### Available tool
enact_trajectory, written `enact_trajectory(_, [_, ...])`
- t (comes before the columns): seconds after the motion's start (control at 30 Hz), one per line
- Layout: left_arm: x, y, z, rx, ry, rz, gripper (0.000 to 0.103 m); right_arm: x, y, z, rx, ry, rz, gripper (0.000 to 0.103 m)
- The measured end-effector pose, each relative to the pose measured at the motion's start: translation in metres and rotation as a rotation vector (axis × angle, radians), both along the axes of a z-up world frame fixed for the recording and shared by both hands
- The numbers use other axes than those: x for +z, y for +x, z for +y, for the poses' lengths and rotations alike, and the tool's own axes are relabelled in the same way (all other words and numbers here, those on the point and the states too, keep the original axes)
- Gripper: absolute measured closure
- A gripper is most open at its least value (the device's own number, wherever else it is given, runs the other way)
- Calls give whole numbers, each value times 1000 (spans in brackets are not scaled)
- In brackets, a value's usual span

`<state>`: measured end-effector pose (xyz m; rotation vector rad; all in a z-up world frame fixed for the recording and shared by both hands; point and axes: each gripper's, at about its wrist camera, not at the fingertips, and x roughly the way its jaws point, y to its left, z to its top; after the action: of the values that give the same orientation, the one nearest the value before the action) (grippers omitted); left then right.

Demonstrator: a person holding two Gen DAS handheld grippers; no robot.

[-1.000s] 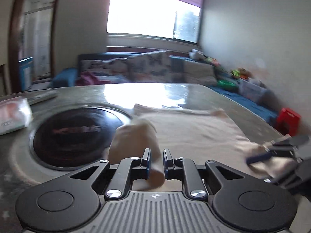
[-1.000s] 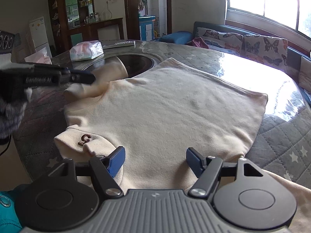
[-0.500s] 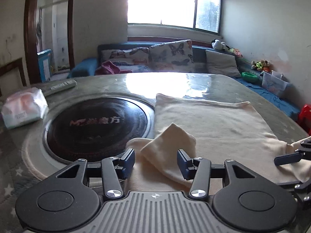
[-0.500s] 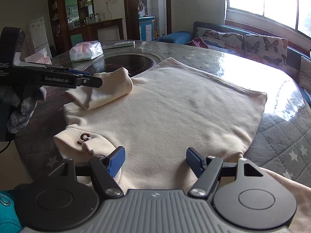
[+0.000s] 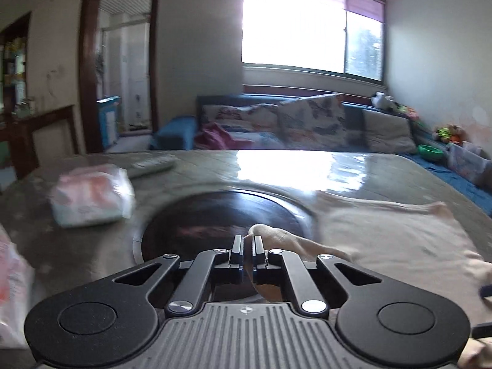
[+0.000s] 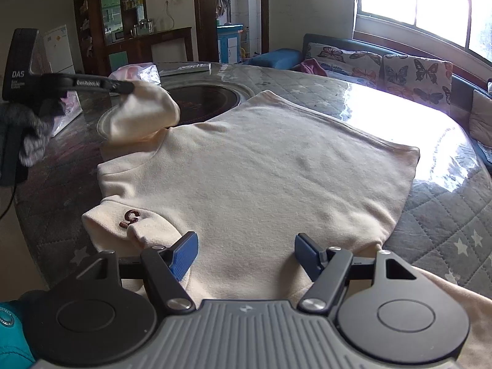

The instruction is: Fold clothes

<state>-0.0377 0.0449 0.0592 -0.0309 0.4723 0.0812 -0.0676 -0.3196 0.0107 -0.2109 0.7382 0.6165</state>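
A cream sweatshirt [image 6: 261, 169] lies flat on the grey quilted table [image 6: 446, 221], with a small dark emblem near its collar. My left gripper [image 5: 248, 240] has its jaws closing on the sweatshirt's left sleeve [image 5: 286, 240], and the cloth sits pinched between the pads. In the right wrist view the left gripper [image 6: 129, 87] holds that sleeve [image 6: 144, 113] lifted off the table, beside the shirt's far left corner. My right gripper [image 6: 245, 244] hovers open over the near part of the shirt, nothing between its blue pads.
A round dark hob plate [image 5: 221, 218] is set into the table under the lifted sleeve. A tissue pack [image 5: 92, 196] and a remote [image 5: 150, 164] lie beyond it. A pink-and-white bag [image 5: 12, 276] sits at the left edge. A sofa [image 5: 307, 123] stands behind.
The left gripper opened and dropped the sleeve onto the shirt, then shut on it again and swung left, lifting it over the hob. The right gripper stayed still and open.
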Motion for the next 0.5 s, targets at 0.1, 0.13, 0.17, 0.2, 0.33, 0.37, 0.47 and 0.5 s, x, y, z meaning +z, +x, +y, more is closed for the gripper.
enact_trajectory(0.1, [1,2,28,74,39,-6,98,0,0,1,-1,-9,0,32])
enact_trajectory(0.13, [-2,3,36,92,56,1,98,0,1,2,-2,-12,0,32])
enact_trajectory(0.17, [-6,5,43,108,70,14,98,-1,1,2,-2,-15,0,32])
enact_trajectory(0.2, [-12,8,48,127,84,30,98,-1,1,3,-3,-18,-1,32])
enact_trajectory(0.33, [-38,12,64,195,145,92,98,-1,2,4,-6,-25,1,32])
enact_trajectory(0.37, [-43,11,66,201,143,103,97,-1,2,4,-7,-26,2,32])
enact_trajectory(0.47, [-46,9,74,220,117,123,97,-1,2,5,-8,-30,3,31])
enact_trajectory(0.5, [-46,9,74,222,127,127,97,-1,2,5,-8,-32,2,31])
